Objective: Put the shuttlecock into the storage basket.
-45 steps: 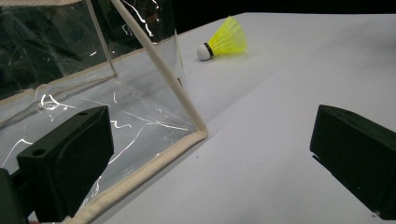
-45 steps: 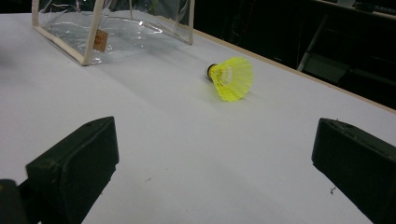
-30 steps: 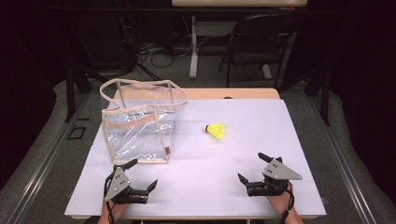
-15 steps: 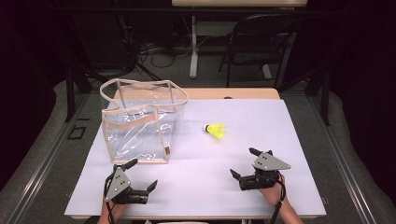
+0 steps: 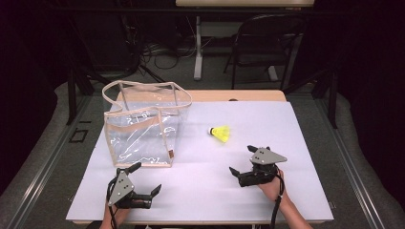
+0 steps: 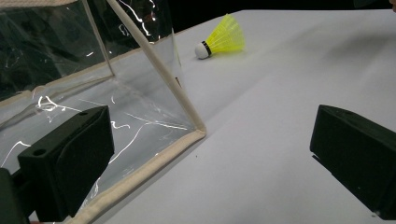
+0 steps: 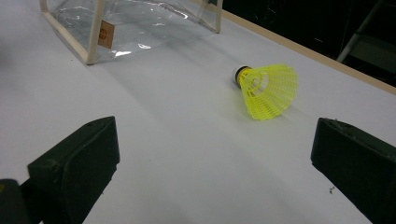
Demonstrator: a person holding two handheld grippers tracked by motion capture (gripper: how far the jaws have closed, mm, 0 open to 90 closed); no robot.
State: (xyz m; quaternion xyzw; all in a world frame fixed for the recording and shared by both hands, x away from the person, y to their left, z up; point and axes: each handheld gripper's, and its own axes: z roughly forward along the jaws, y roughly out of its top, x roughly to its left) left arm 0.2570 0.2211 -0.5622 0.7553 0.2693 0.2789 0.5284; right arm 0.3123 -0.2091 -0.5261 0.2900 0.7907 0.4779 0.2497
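A yellow shuttlecock (image 5: 221, 133) lies on its side near the clear bag (image 5: 143, 126).

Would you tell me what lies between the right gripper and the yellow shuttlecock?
Nothing: bare white table separates the open right gripper from the shuttlecock, per the right gripper view.

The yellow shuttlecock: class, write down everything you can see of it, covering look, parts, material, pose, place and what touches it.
The shuttlecock has a bright yellow skirt of open mesh, plastic by the look of it, flaring from a small white rounded head with a dark band behind it. It lies on its side on the white table, head pointing toward the clear bag and skirt away from it, apart from the bag. It looks whole. Only the table touches it; the right gripper, jaws open, is nearby but clear.
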